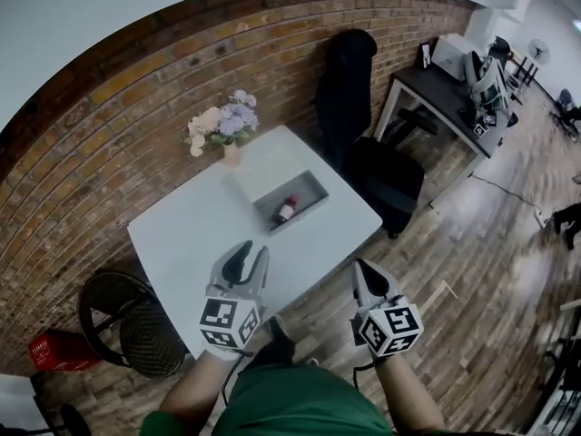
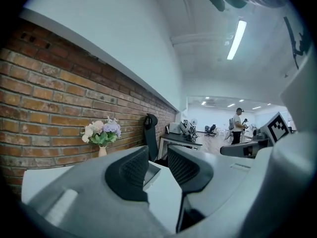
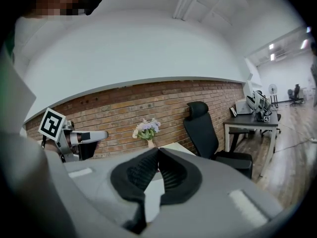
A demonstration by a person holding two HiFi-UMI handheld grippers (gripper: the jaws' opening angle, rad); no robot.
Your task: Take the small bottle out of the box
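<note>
The small bottle, dark with a red cap, lies inside a shallow grey box on the white table. My left gripper hovers over the table's near edge, short of the box, jaws close together and empty. In the left gripper view its jaws frame a corner of the box. My right gripper hangs off the table's near right side, over the floor. Its tips meet with nothing between them.
A vase of pale flowers stands at the table's far edge by the brick wall. A black office chair sits beyond the table on the right. A black wire stool is at the left, a dark desk at the far right.
</note>
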